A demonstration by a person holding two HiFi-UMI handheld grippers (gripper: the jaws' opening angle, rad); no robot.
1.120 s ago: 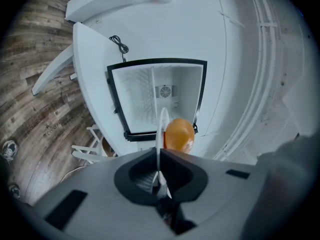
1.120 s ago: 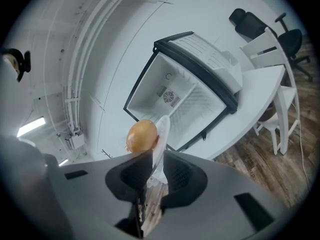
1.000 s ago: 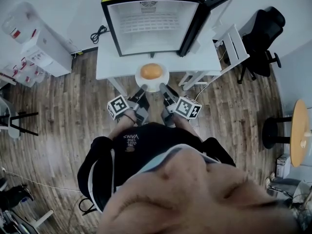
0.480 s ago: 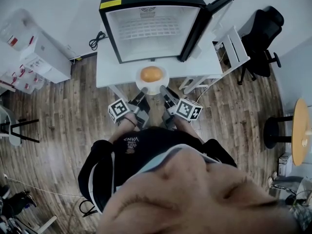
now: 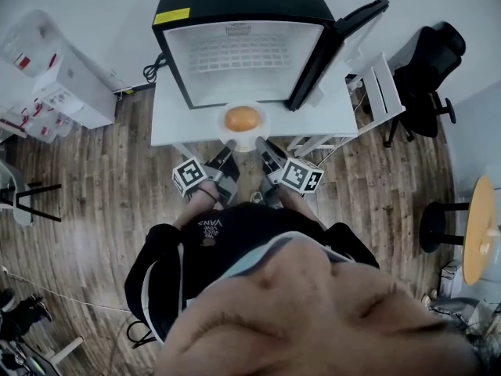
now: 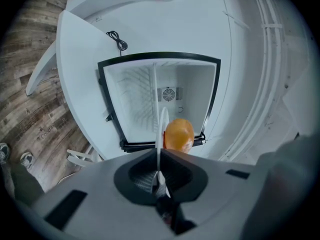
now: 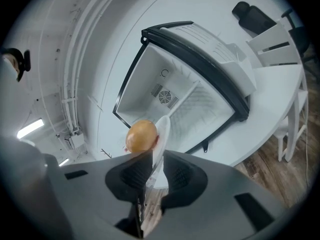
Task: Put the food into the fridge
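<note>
At the lower centre of the head view, my left tongs (image 5: pixel 230 145) and right tongs (image 5: pixel 261 142) each clamp the near rim of the white plate (image 5: pixel 222 125) carrying the round orange food (image 5: pixel 243 118) at the worktop's (image 5: pixel 176 116) front edge, just short of the fridge's (image 5: pixel 243 53) wide mouth, its door (image 5: pixel 338 41) swung open to the upper right.

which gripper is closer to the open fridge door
Right. The right gripper grips the plate rim on the door's side, below the fridge door; the left gripper grips the opposite rim, farther away.
</note>
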